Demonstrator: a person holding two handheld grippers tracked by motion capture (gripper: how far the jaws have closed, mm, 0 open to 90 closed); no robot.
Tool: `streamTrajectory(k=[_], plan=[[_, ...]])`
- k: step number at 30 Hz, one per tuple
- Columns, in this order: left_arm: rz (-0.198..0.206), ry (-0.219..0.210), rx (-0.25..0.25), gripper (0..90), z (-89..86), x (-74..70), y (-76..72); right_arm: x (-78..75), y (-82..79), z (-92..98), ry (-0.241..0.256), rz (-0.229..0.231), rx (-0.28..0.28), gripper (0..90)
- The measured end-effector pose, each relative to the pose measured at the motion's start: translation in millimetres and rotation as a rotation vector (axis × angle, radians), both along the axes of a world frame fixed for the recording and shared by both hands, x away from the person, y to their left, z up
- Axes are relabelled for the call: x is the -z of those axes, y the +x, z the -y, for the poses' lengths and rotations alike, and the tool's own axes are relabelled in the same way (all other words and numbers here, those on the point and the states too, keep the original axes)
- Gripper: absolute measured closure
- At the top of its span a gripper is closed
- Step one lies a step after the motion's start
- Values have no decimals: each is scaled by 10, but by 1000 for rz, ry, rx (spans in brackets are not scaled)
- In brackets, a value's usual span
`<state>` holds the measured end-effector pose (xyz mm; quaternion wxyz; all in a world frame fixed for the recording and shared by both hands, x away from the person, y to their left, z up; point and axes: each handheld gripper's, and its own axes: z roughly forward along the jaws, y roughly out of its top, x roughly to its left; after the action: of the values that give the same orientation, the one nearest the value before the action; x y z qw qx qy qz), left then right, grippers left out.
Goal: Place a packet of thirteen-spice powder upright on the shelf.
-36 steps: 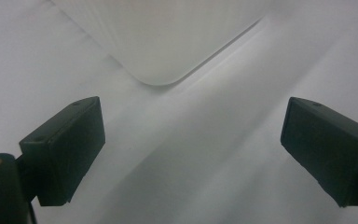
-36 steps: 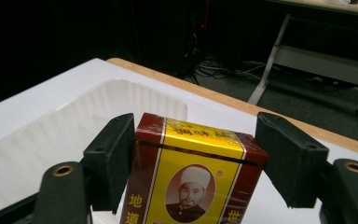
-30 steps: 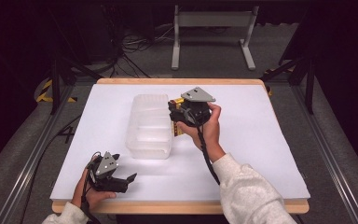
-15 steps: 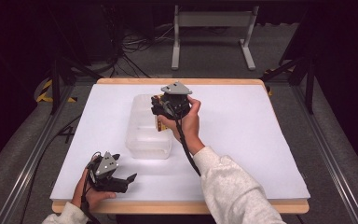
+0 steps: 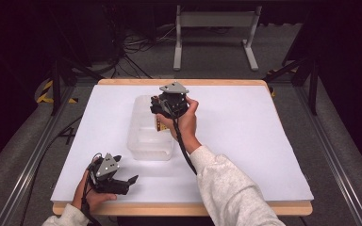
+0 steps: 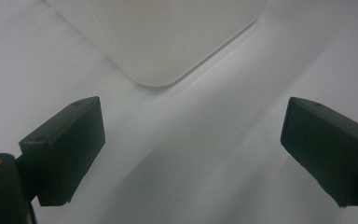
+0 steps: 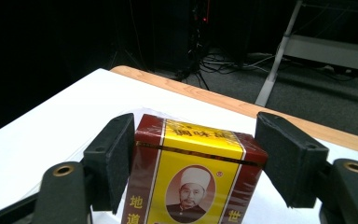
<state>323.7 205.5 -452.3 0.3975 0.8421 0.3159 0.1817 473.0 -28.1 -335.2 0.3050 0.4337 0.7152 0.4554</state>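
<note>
A red and yellow box [image 7: 192, 184] with printed characters and a portrait sits between the jaws of my right gripper [image 7: 193, 156], which is shut on its two sides. In the high view that right gripper [image 5: 164, 112] holds the box [image 5: 159, 125] above the far half of a clear plastic container [image 5: 146, 141] at the table's middle. My left gripper [image 5: 126, 181] rests low near the front left corner, jaws wide apart. In the left gripper view its jaws [image 6: 191, 149] hold nothing, and a corner of the container [image 6: 168, 37] lies ahead.
The white table top [image 5: 245, 141] has a wooden rim along its edges. A metal stand [image 5: 214, 33] and cables lie on the dark floor behind the table. Black frame rails run along both sides.
My right gripper has carried the box leftward from the container's right side to above the container. The left gripper has stayed put.
</note>
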Motion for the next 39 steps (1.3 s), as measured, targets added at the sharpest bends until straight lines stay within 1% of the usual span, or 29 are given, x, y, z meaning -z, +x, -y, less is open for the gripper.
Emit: streamTrajectory(k=[3,9,13,21,23,24,27,29,30,32,36,39], plan=[[0,1,2,69,1,1,3,36,13,-4,13,-12,-4,306],[2,0,2,70,-4,1,3,68,19,-30,11,-14,-1,307],[5,3,2,69,-5,3,1,117,17,-61,12,-25,-10,307],[1,7,-2,69,0,3,3,187,-62,-45,-5,-26,-34,306],[5,11,-3,69,4,5,7,199,-92,-32,-7,-33,-44,306],[3,14,-1,69,5,4,6,204,-108,-23,-13,-27,-51,307],[4,16,-1,69,8,4,7,243,-145,-13,-29,-30,-72,307],[2,16,-4,69,7,4,8,253,-157,-12,-29,-29,-80,307],[2,18,-1,70,7,4,9,269,-169,-16,-42,-39,-95,309],[4,21,-1,69,7,4,8,318,-199,-28,-69,-36,-111,309],[-2,16,-6,70,4,9,8,339,-232,-25,-70,-27,-118,310],[1,23,-5,69,5,6,5,350,-256,-16,-77,-24,-132,309]])
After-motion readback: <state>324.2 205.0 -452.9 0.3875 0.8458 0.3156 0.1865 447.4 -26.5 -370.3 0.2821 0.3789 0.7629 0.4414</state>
